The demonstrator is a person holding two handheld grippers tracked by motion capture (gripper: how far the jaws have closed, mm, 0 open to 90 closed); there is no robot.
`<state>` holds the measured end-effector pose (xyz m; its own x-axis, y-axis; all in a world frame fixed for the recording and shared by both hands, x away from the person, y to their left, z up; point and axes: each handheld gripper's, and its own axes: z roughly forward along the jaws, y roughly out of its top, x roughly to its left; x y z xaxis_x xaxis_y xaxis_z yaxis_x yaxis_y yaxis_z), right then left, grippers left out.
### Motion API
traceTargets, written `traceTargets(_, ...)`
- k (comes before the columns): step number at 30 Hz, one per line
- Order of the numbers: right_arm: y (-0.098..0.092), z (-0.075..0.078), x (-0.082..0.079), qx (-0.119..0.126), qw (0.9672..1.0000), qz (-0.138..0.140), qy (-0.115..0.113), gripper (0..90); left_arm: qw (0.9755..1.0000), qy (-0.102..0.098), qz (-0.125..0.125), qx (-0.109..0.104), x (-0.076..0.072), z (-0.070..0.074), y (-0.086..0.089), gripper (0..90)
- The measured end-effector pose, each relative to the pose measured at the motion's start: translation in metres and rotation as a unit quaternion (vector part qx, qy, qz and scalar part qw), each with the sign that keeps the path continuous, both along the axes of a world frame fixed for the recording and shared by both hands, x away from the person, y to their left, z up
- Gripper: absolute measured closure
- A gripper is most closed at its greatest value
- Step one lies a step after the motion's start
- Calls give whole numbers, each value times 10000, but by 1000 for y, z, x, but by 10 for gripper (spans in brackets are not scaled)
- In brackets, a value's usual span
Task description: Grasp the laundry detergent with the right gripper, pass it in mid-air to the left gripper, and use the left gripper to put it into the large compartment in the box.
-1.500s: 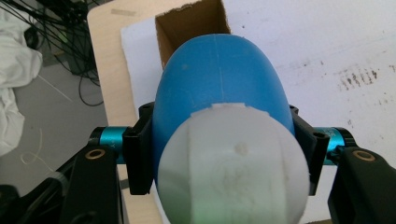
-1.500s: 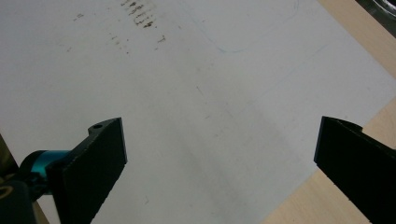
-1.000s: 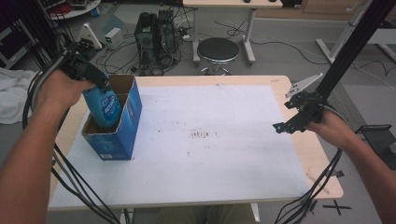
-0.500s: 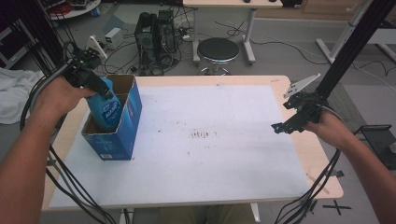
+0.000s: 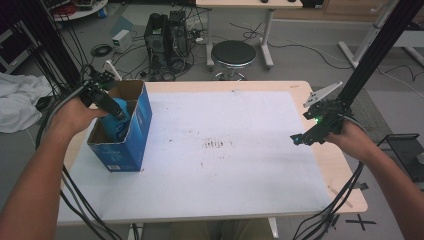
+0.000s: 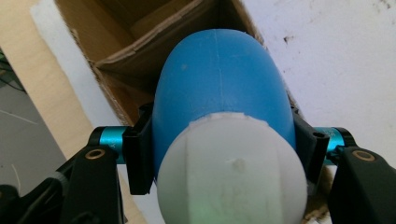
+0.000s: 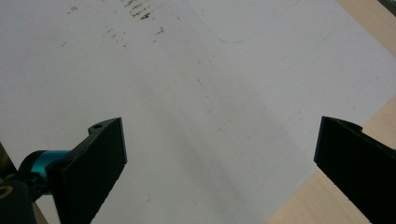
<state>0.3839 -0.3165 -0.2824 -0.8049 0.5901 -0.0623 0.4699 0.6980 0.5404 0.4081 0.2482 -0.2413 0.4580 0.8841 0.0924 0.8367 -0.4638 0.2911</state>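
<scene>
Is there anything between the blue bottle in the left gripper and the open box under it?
Nothing visible. The left gripper holds the blue bottle directly over the open cardboard box, already partly inside it.

A smooth, matt blue plastic bottle (image 6: 219, 88) with a white plastic cap (image 6: 231, 172) had a faint moulded seam. The box (image 5: 142, 127) was printed blue outside, with raw brown cardboard inside. The table (image 5: 345, 172) was pale wood, covered by a matt white sheet (image 7: 187, 93), scuffed and stained. The gripper pads (image 7: 100, 161) looked matt black.
</scene>
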Motion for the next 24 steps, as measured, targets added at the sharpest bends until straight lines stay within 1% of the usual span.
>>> traceTargets(1,0,-1,0,-13,10000,-9,33,15,10000,10,41,-37,0,-3,1,381)
traceTargets(2,0,-1,0,-52,10000,-29,40,15,10000,27,17,-31,0,-7,2,381)
traceTargets(3,0,-2,0,-4,10000,-26,45,15,10000,37,-45,65,1,-9,3,381)
traceTargets(4,1,-2,0,-18,10000,-32,50,15,9999,101,-5,10,1,-13,3,381)
traceTargets(5,1,-2,-1,-40,10000,-66,62,15,9999,93,-82,68,2,-16,3,381)
traceTargets(7,1,-3,-1,-30,9999,-92,78,15,9999,132,-17,27,2,-23,3,381)
traceTargets(8,2,-3,-1,-34,9999,-90,96,15,9999,135,-65,53,3,-26,5,381)
traceTargets(9,2,-3,-1,-39,9999,-83,93,14,9999,130,-16,3,3,-28,5,381)
traceTargets(10,2,-3,0,-42,9999,-61,72,15,9999,150,-63,48,3,-30,6,381)
traceTargets(11,3,-4,0,-39,10000,-32,71,15,9999,132,-54,39,2,-32,6,381)
traceTargets(13,3,-4,0,-64,9999,-71,93,14,9997,203,-119,80,2,-34,7,381)
traceTargets(14,3,-4,0,-58,9999,-66,102,15,9998,177,-95,45,2,-35,7,380)
traceTargets(16,4,-4,0,-75,9999,-77,106,15,9998,160,-127,51,2,-36,7,380)
traceTargets(17,4,-5,1,-88,9999,-53,108,15,9999,137,-84,16,2,-37,6,380)
traceTargets(18,5,-5,1,-67,9999,-39,94,15,9996,211,-173,107,3,-37,6,380)
traceTargets(20,6,-6,1,-67,9999,-31,94,14,9994,241,-208,134,4,-40,4,380)
traceTargets(21,6,-6,1,-75,9999,-19,95,15,9993,289,-217,139,4,-41,3,380)
traceTargets(22,7,-6,1,-71,9999,-38,115,15,9994,265,-204,122,4,-42,2,380)
traceTargets(23,7,-6,1,-54,9999,-32,117,15,9991,286,-255,159,4,-41,3,379)
traceTargets(24,7,-6,1,-53,9999,-28,115,15,9993,243,-237,147,4,-42,3,379)
